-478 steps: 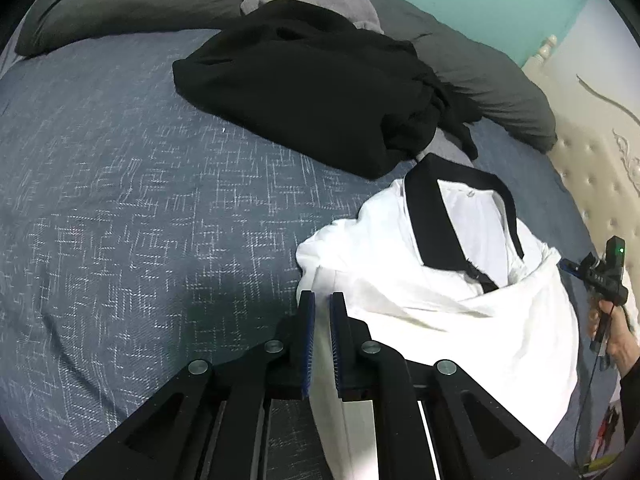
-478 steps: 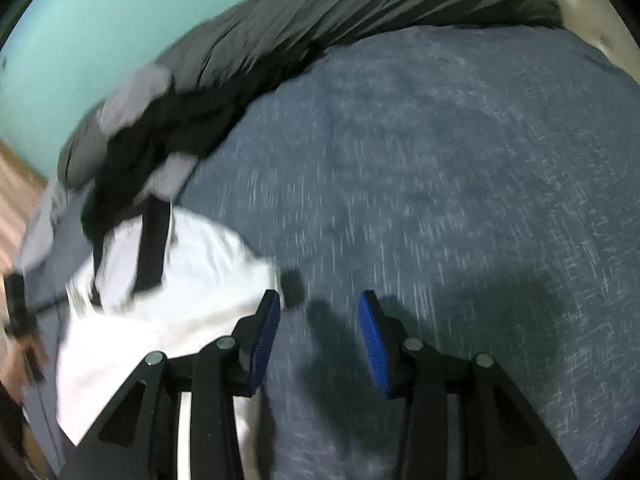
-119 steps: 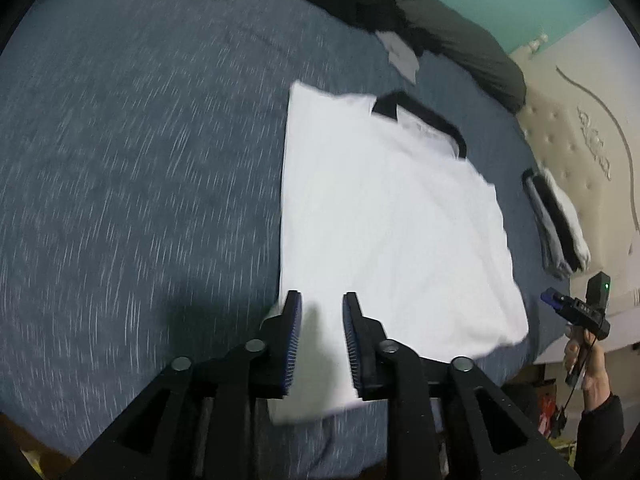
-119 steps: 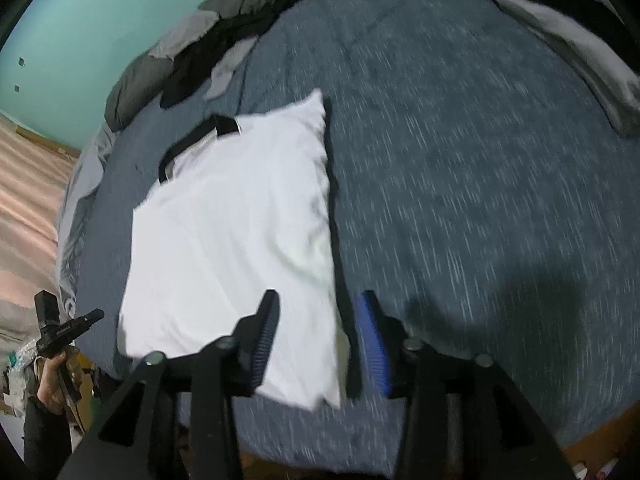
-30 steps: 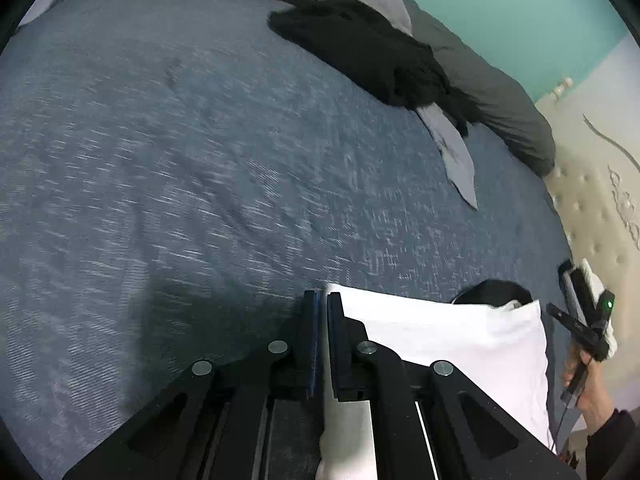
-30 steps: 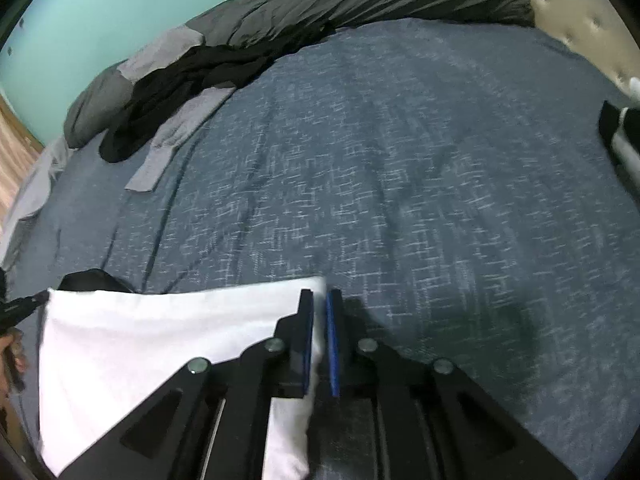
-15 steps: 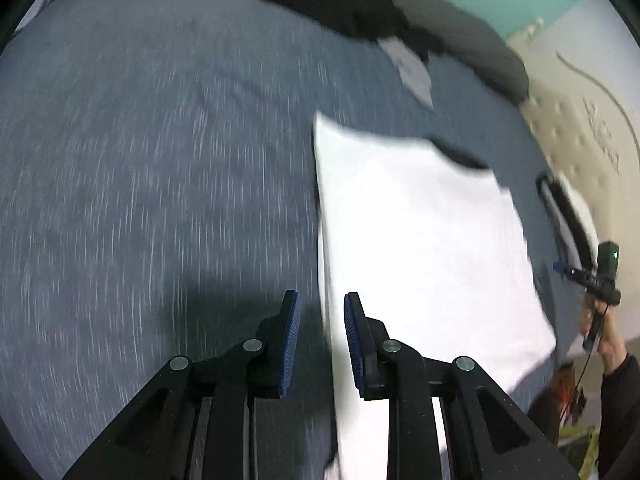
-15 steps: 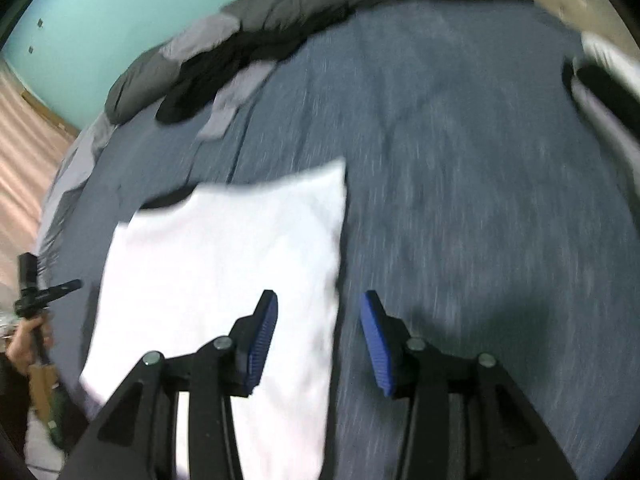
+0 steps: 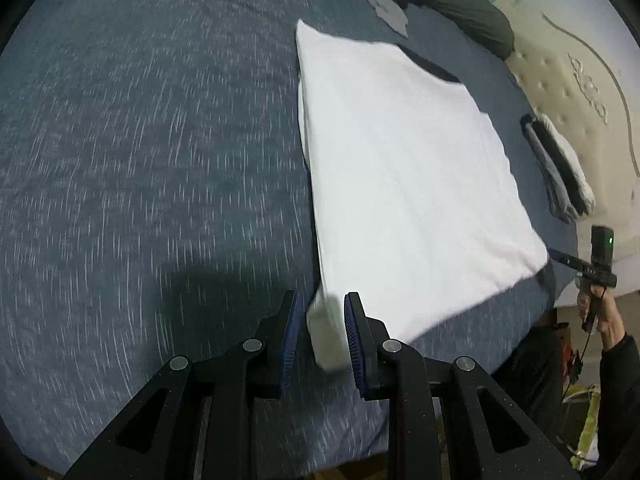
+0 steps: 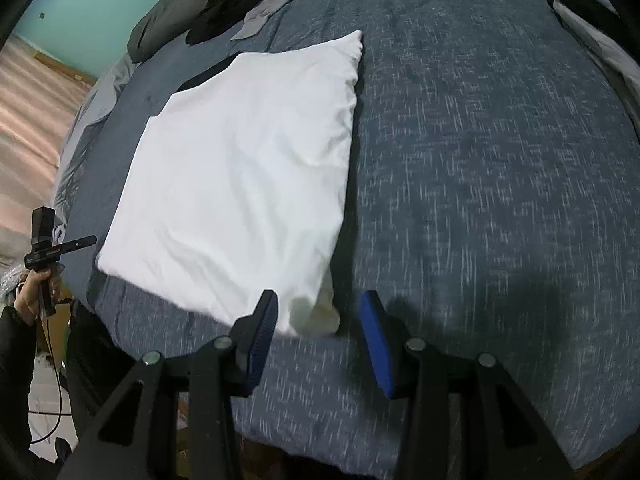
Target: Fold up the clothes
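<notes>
Found, at the left of the left wrist view, only bare blue bed cover (image 9: 140, 140). Saw at the bottom middle the left tongs (image 9: 320, 332) with jaws narrow but apart, just opened, gripping nothing. Noticed a blurred corner of the white shirt (image 9: 400, 168) between the pads, loose and not pressed. Followed the shirt up and to the right: folded to a flat, nearly square packet on the cover, with a strip of black collar (image 9: 434, 68) showing at the far edge. Spotted at the right edge a folded stack (image 9: 560, 168) near the headboard, well apart from the shirt.

Met, in the right wrist view, the same packet in the left and middle of the frame, with some wrinkles along the right side. Saw at the bottom the right tongs (image 10: 318, 332) with jaws wider, also just opened, holding nothing; the near corner lay loose between the pads. Noted a heap of dark clothes (image 10: 240, 12) at the top left, unfolded.

Judged this shirt as almost done: folded, let go, perhaps needing one more fold or a move to the stack. Judged the dark heap as work remaining.
</notes>
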`<state>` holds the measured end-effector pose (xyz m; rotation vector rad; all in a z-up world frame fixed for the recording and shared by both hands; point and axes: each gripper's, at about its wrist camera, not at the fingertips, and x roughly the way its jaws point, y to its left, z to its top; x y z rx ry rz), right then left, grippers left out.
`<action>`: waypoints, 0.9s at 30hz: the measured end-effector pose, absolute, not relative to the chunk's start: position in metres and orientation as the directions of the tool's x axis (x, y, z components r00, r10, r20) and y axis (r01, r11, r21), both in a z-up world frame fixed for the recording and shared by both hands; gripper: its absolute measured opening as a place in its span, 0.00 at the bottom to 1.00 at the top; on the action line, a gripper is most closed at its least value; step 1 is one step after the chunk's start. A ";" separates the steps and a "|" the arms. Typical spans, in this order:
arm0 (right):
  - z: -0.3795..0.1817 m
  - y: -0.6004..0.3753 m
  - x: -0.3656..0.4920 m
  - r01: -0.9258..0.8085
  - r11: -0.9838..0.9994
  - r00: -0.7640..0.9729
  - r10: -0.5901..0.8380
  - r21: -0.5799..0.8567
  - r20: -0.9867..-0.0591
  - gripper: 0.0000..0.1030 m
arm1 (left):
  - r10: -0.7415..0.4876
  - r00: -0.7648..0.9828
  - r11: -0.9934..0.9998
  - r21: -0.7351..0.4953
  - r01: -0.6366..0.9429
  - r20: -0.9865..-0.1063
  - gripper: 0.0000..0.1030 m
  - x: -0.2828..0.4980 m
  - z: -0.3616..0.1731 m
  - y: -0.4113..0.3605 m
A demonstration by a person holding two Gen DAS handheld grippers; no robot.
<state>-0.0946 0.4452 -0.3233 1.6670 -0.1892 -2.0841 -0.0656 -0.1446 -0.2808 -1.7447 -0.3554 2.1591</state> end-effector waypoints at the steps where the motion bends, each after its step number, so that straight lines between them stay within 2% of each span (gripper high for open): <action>1: -0.324 0.443 -0.096 0.271 -0.884 -0.155 -0.431 0.382 -0.889 0.42 | 0.416 -0.185 -0.909 -0.402 -0.105 -0.891 0.24 -0.062 -0.281 -0.145; 11: -0.334 0.433 -0.086 0.305 -0.891 -0.137 -0.392 0.338 -0.910 0.41 | 0.422 -0.162 -0.906 -0.410 -0.101 -0.892 0.26 -0.043 -0.290 -0.144; 14: -0.336 0.428 -0.086 0.321 -0.886 -0.137 -0.393 0.335 -0.909 0.33 | 0.421 -0.158 -0.906 -0.409 -0.104 -0.893 0.26 -0.042 -0.294 -0.142; 18: -0.336 0.425 -0.087 0.345 -0.881 -0.147 -0.390 0.323 -0.909 0.13 | 0.428 -0.153 -0.903 -0.415 -0.109 -0.891 0.26 -0.042 -0.298 -0.138; 20: -0.335 0.425 -0.087 0.350 -0.880 -0.152 -0.393 0.323 -0.907 0.08 | 0.430 -0.152 -0.902 -0.416 -0.116 -0.890 0.25 -0.042 -0.300 -0.136; 23: -0.333 0.428 -0.088 0.356 -0.879 -0.156 -0.390 0.317 -0.907 0.05 | 0.422 -0.161 -0.905 -0.405 -0.128 -0.892 0.25 -0.045 -0.299 -0.132; 26: -0.329 0.433 -0.087 0.358 -0.878 -0.161 -0.393 0.318 -0.905 0.04 | 0.416 -0.162 -0.907 -0.397 -0.137 -0.895 0.05 -0.046 -0.298 -0.130; 27: -0.327 0.434 -0.087 0.363 -0.876 -0.160 -0.394 0.317 -0.905 0.04 | 0.410 -0.162 -0.910 -0.390 -0.140 -0.898 0.03 -0.047 -0.297 -0.128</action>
